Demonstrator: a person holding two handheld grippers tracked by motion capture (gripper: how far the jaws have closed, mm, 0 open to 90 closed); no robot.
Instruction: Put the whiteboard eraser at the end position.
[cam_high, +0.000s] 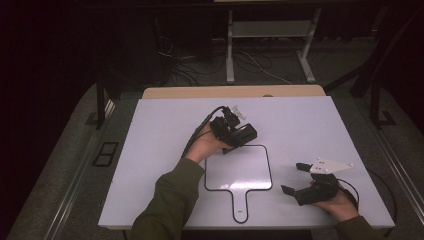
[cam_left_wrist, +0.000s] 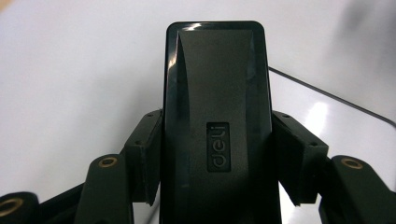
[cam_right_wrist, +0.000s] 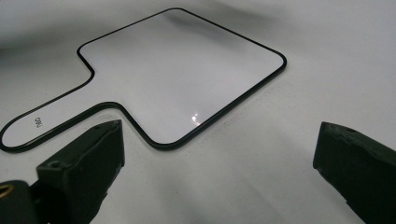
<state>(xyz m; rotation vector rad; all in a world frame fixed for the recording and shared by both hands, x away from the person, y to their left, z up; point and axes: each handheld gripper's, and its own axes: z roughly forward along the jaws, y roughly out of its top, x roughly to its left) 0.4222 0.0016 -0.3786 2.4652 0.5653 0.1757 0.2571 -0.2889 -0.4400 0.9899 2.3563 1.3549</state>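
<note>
One black eraser (cam_left_wrist: 217, 126) is clamped in the left gripper (cam_high: 234, 131) above the table (cam_high: 300, 125) – its long axis runs out along the jaws, toward the paddle-shaped whiteboard's (cam_high: 239, 175) top edge. One whiteboard lies flat – the right gripper (cam_high: 300, 177) stands wide, holding nothing.

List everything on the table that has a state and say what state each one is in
Black deli eraser: clamped between the left gripper's jaws, held above the table.
Left gripper: shut on the eraser.
Right gripper: open, nothing between its jaws, near the table's right edge.
Handled whiteboard: lying flat on the table, wiped clean, handle toward the person.
</note>
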